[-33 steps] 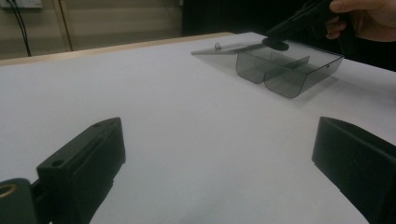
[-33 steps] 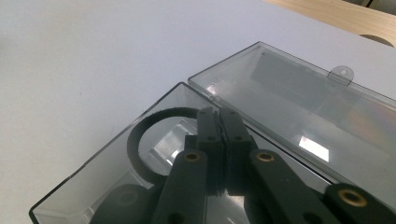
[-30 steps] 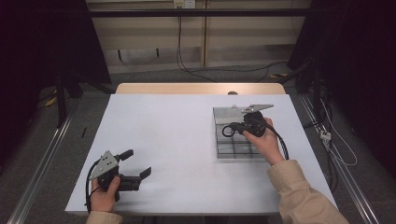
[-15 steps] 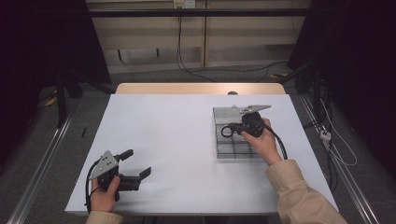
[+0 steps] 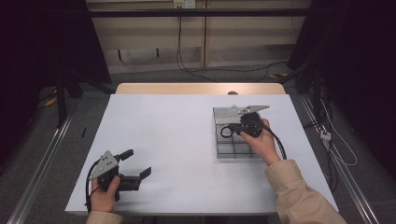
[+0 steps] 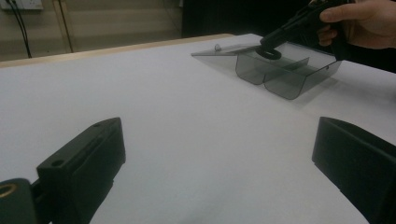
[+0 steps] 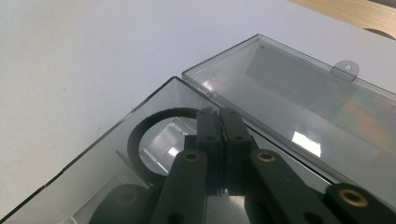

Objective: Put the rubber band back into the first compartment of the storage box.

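The right claw (image 7: 219, 135), pinched on a black ring (image 7: 140, 140), hangs over the open clear box (image 5: 224, 151) at three o'clock; lowering and releasing seems next. The left claw (image 5: 135, 168) rests wide at seven o'clock.

Bright table (image 5: 187, 140), dim surroundings — glare on the box lid (image 7: 299, 112).

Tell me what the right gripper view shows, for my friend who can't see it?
The right gripper has its two black jaws shut on a black ring, holding it over a clear smoky plastic box. The box's lid lies open and flat beyond it, on a white table.
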`<action>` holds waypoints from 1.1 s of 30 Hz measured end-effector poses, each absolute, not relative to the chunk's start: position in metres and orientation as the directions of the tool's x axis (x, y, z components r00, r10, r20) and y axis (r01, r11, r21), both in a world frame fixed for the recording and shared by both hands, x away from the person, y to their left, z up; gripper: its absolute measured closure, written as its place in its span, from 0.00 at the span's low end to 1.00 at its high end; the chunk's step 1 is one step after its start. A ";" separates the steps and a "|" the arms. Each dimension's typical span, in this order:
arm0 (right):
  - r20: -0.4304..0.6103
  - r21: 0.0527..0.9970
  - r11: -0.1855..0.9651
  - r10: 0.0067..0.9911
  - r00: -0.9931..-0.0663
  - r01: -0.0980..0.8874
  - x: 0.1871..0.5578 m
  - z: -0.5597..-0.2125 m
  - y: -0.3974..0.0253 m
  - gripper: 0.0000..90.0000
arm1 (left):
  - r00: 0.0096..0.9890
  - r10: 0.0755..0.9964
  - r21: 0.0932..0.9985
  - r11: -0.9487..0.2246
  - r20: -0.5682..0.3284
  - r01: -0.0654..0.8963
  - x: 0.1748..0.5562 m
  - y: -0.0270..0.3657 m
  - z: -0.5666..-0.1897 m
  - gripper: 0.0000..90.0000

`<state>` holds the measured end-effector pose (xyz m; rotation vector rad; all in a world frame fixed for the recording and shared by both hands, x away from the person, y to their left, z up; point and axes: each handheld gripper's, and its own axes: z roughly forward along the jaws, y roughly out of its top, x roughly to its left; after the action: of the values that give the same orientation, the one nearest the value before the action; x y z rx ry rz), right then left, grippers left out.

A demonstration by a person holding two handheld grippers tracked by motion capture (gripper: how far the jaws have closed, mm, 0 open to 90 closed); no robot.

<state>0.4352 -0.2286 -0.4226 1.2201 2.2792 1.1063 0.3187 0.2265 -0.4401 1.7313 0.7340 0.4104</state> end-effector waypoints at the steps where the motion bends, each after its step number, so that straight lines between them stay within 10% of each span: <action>1: 0.072 0.761 0.332 0.811 -0.580 0.558 0.435 -0.423 -0.229 0.98 | 0.743 0.662 0.953 -0.150 -0.100 0.262 0.319 0.227 -0.440 0.03; 33: 0.048 0.742 0.370 0.802 -0.595 0.559 0.439 -0.425 -0.224 0.98 | 0.746 0.658 0.953 -0.153 -0.100 0.263 0.319 0.226 -0.440 0.03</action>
<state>0.4395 -0.2238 -0.4246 1.1957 2.3149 1.0637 0.3189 0.2258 -0.4403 1.7345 0.7305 0.4057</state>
